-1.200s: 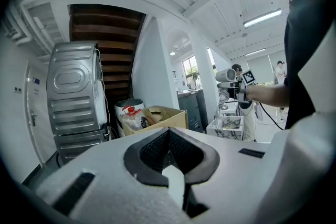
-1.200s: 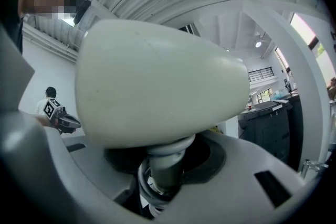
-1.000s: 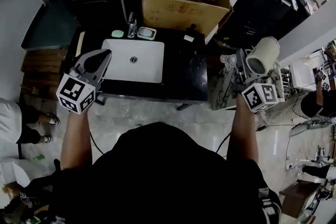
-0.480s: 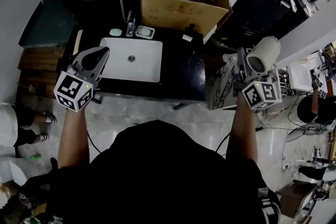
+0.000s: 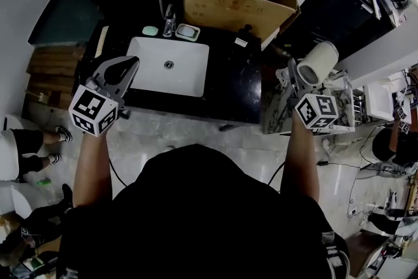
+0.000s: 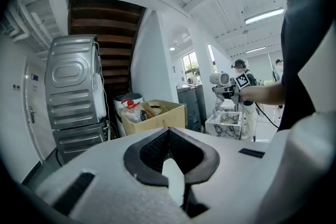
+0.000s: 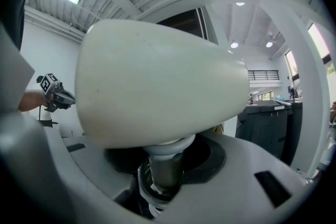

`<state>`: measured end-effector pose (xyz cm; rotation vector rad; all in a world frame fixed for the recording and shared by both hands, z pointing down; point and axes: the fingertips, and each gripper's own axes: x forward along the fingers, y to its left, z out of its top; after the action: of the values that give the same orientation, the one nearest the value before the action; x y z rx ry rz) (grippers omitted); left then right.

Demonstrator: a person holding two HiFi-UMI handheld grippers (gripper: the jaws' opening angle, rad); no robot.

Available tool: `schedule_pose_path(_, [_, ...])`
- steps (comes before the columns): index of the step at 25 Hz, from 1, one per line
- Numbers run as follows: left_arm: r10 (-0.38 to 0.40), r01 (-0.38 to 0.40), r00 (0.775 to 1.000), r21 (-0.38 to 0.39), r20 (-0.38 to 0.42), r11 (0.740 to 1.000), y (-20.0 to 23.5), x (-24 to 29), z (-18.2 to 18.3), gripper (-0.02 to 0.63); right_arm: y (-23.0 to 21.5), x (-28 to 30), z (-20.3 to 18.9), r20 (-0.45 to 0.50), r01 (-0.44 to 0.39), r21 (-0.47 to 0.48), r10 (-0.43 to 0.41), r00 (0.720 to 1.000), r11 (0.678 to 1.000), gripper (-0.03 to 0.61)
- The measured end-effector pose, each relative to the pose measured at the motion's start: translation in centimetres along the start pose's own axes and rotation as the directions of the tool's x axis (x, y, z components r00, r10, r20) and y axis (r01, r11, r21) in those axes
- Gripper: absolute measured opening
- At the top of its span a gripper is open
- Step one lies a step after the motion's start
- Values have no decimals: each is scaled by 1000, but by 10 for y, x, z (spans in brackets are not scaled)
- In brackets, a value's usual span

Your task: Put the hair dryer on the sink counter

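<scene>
The hair dryer [image 7: 157,81] is clamped by the right gripper [image 7: 167,189], its handle [image 7: 164,162] mostly hidden; the left gripper [image 6: 170,162] is closed, empty.

The person's bare forearms [image 5: 90,166] are reaching forward, the left white plastic two-jaw gripper [image 5: 128,64] hovering with jaws pressed together and empty, the right white plastic gripper [image 5: 295,78] clamping a cream hair dryer [image 5: 318,62] by its handle.

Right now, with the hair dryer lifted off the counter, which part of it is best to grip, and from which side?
Grip the handle, coming from the side away from the barrel, as the right claw does now. The handle is a slim round stem that fits between the jaws. The hair dryer has a wide, smooth, tapered barrel that would likely slip.
</scene>
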<state>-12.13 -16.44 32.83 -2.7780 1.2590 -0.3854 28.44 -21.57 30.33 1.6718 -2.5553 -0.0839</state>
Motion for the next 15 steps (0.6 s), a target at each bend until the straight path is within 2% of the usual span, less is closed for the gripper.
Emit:
schedule_pose_path(6, [-11,11,1000,-15,-10,1000,-6,8,-6,15,4,22,-35,-104,-48,-16,46,993,999,167])
schedule_pose_path(15, [-22,21,999,-39,-24,999,-5,25,-16,15,16,46,-61,-185,-105,-40,96,978,994,169])
